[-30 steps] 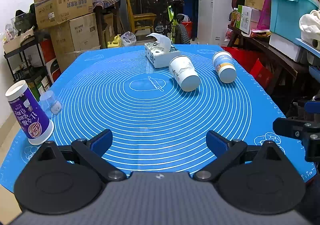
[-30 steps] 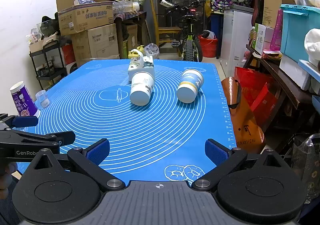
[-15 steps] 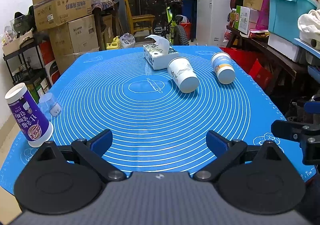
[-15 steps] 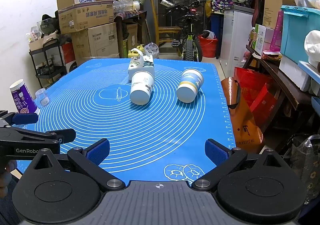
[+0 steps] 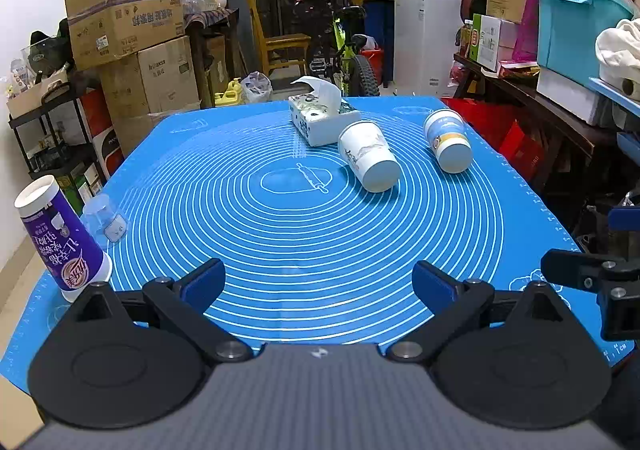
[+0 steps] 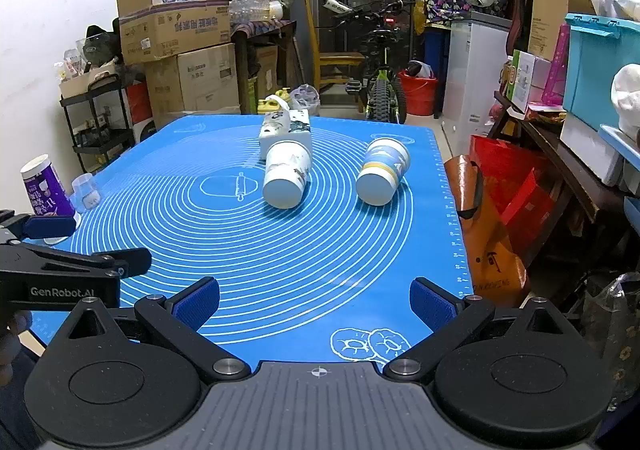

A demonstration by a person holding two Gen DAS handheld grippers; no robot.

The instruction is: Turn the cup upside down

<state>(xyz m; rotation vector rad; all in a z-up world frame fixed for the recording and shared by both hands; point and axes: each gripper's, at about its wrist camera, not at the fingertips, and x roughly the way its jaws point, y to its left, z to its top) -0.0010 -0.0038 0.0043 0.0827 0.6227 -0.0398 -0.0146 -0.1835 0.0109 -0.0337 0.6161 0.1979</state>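
**Operator:** Two paper cups lie on their sides on the blue mat [image 5: 280, 234] that covers the desk, well ahead of both tools. The white cup [image 5: 369, 161] has its rim end against the tissue box [image 5: 322, 121] and its base pointing toward me. The blue-and-yellow cup [image 5: 447, 145] lies just to its right, apart from it.

**Colleague:** And your fingers?

**Operator:** Left gripper [image 5: 318, 284] has its fingers spread wide and grasps nothing. Right gripper [image 6: 314, 300] is the same, released and empty. Both hover over the near edge of the mat.

**Colleague:** What else is on there?

**Operator:** A purple cup [image 5: 60, 238] stands mouth-down at the left corner, just beside a small clear cup [image 5: 106, 219], also inverted as far as I can tell.

**Colleague:** What worries you?

**Operator:** Rolling, mostly. A tapered cup on its side will likely swing in an arc if one finger touches first, and the blue-and-yellow one sits near the right edge of the desk, so a nudge could send it off. Paper walls also crush, I'd guess, if I clench too hard across the middle. And with the white cup touching the box, a finger coming in from behind may snag the box or drag it along. Turning the wrist too early could also scrape the rim on the mat.
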